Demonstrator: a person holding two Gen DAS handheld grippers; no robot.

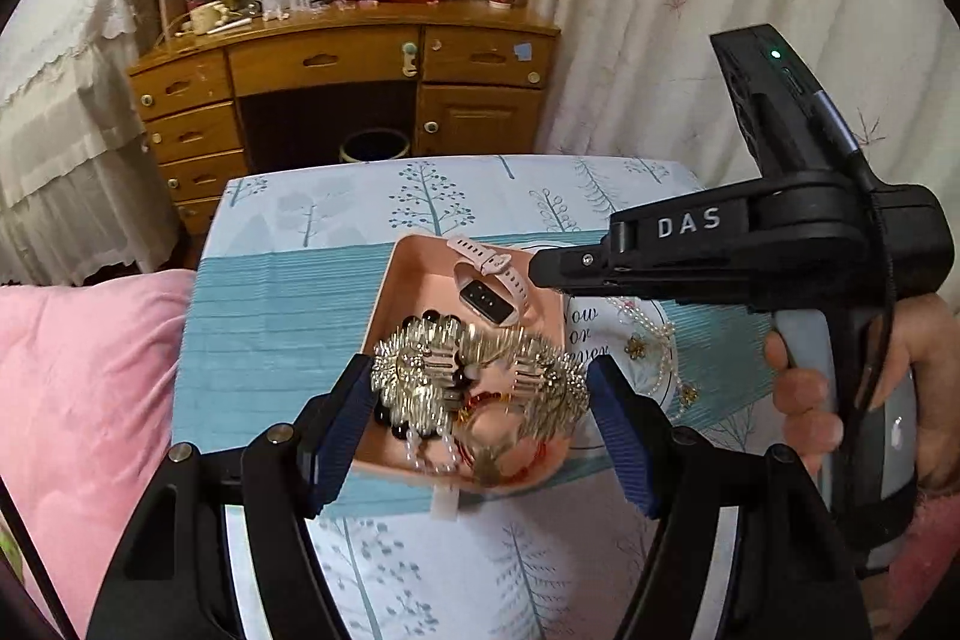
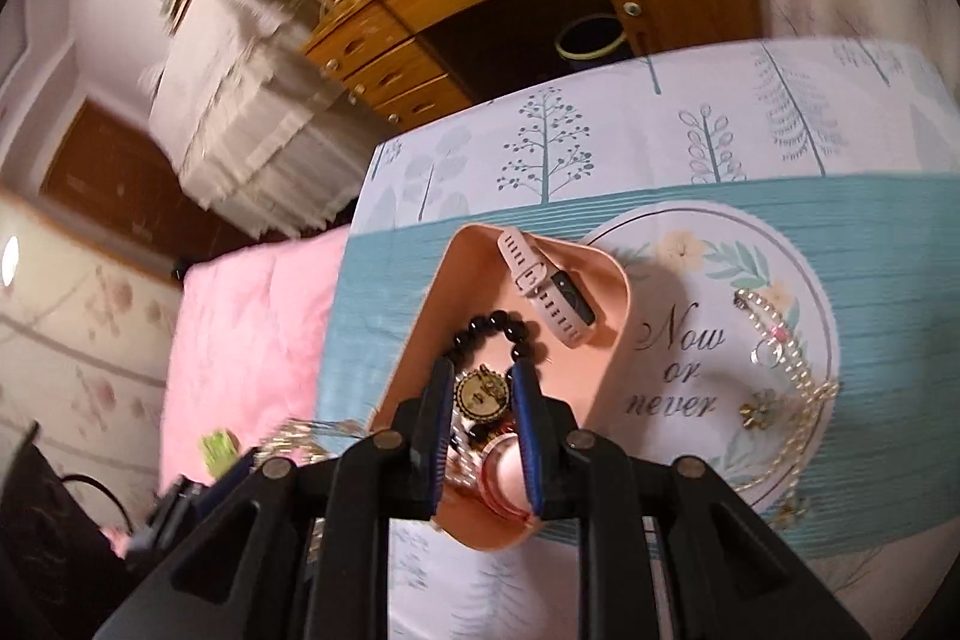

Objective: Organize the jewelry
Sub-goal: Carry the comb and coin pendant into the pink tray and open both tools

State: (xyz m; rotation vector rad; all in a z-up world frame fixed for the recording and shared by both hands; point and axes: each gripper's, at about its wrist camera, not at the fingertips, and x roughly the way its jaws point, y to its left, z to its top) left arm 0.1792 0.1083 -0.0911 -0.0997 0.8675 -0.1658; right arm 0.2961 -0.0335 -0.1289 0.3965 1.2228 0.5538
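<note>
Left tongs: your left tongs [image 1: 480,388] pinch a gold spiky ornament [image 1: 420,370] between both blue pads, and it hangs above the near half of the pink tray [image 1: 414,244].
Right tongs: your right tongs [image 2: 483,370] stand almost pressed together, with a round gold medallion [image 2: 483,393] showing in the gap. That view is blurred, so I cannot tell whether they grip it or it merely lies in the tray beneath.
Done: the watch [image 1: 489,289] lies in the tray beyond both sets of tips. The black bead bracelet [image 2: 498,334] sits just ahead of the right tips, and pearls and a pink ring-like piece lie under them.
Left: a pearl chain [image 2: 786,388] and a small flower charm [image 2: 759,412] are outside the tray on the round mat [image 2: 678,280], off to the right of the right tongs. I judge the work a little past halfway.
Left view only: the grip on the ornament, and your hand [image 1: 804,400] on the right handle.
Right view only: the medallion, the full run of the chain, and the beads unobstructed.
</note>
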